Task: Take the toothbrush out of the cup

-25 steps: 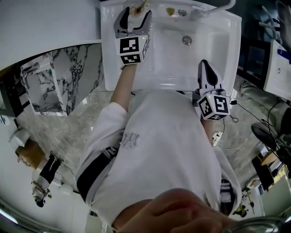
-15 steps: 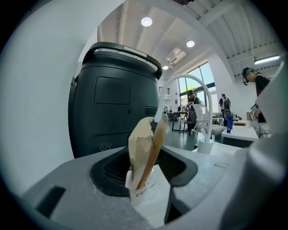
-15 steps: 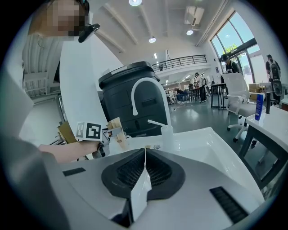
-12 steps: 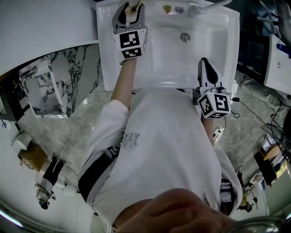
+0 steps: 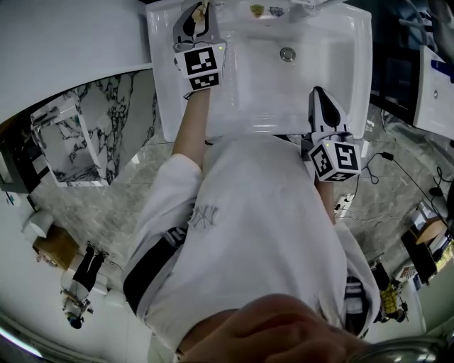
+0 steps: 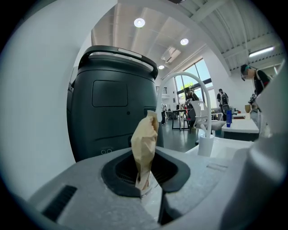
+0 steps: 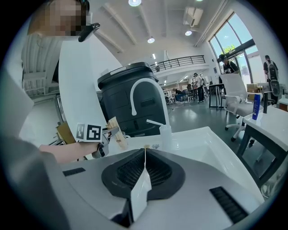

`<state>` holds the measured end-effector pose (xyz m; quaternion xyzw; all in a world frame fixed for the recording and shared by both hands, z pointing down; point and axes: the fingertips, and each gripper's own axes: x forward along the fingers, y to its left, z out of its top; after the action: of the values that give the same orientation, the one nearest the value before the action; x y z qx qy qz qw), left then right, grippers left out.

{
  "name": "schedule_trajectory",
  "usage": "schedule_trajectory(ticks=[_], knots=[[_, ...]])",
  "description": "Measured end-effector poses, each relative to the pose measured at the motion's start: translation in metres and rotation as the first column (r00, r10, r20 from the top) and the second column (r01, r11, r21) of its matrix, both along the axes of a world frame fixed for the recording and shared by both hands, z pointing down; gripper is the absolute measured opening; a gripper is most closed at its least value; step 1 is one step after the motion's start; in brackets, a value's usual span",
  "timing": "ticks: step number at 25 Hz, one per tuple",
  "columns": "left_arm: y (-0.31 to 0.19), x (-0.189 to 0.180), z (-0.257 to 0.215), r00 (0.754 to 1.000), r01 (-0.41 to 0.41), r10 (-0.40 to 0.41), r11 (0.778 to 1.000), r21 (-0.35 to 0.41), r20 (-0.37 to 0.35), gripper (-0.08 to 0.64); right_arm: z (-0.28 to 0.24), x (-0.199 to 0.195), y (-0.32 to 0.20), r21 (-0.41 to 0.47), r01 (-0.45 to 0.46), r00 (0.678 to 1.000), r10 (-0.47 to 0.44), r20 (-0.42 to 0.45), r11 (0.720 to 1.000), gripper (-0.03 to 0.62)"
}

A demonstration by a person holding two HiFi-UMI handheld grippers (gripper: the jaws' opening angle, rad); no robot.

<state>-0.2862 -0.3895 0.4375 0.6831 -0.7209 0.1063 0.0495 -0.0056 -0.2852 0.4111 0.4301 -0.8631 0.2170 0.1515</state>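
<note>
1. Head view: left gripper (image 5: pixel 197 13) is at the back left corner of the white sink (image 5: pixel 312 78), one jaw on either side of the brown-paper-wrapped toothbrush (image 5: pixel 204 8). The cup can't be made out from here. Right gripper (image 5: pixel 320 99) sits over the sink's front rim on the right, well apart from the left one.
2. Left gripper view: jaws are closing, nearly together, and pinch the lower part of the toothbrush wrapper. The wrapped top stands roughly upright above them. Dark bin (image 6: pixel 112 103) is behind, white faucet (image 6: pixel 189 78) to the right.
3. Right gripper view: jaws are clenched, the pads meet in a thin seam with nothing between them. Across the basin the left gripper grips the toothbrush right at the small clear cup (image 7: pixel 122 142). I can't tell whether its lower end is inside. A clear bottle (image 7: pixel 165 134) stands by the faucet.
</note>
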Motion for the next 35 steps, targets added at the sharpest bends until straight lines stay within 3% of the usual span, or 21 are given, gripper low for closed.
schedule_trajectory(ticks=[16,35], knots=[[0.003,-0.003,-0.027,0.999,-0.021,0.02,1.0,0.021,0.027,0.048,-0.002,0.005,0.003,0.004,-0.017,1.0,0.017,0.002,1.0,0.015],[0.029,-0.012,-0.127,1.0,-0.009,0.009,0.979,0.205,0.003,0.048,-0.016,0.003,0.003,0.056,0.019,1.0,-0.021,0.021,0.998,0.015]])
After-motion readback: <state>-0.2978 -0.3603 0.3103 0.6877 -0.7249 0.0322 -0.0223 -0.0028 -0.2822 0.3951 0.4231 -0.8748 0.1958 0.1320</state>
